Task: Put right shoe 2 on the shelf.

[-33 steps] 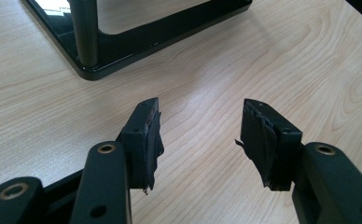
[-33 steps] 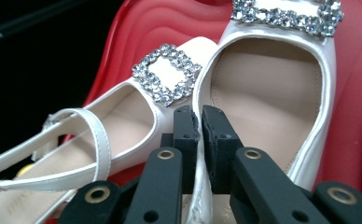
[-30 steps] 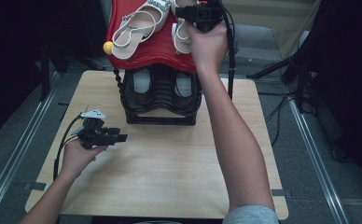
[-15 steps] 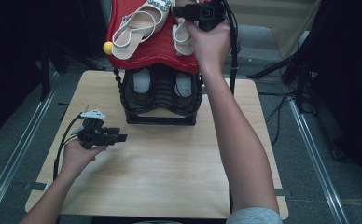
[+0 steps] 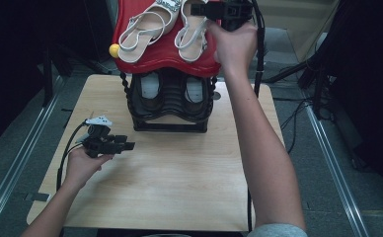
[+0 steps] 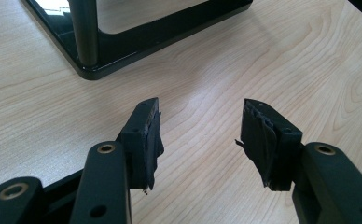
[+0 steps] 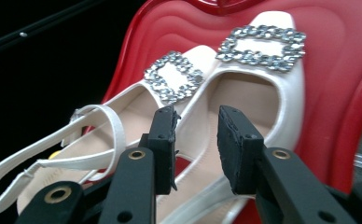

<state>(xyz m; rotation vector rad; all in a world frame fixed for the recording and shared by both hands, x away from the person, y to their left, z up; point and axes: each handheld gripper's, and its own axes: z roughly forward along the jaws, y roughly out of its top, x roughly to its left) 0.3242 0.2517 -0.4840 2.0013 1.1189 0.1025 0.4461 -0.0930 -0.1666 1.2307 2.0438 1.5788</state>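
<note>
Having just been opening, the right hand-held gripper (image 7: 197, 140) is held over the right sandal (image 7: 244, 107), seemingly not gripping it. The left hand-held gripper (image 6: 198, 135) is kept wide open and empty above the surface (image 6: 263, 60).

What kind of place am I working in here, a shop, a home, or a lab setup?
Most likely a lab or recording setup, not a shop: a bare wooden table on a floor with metal rails, loose cables, and one two-tier shoe rack holding white sandals.
</note>
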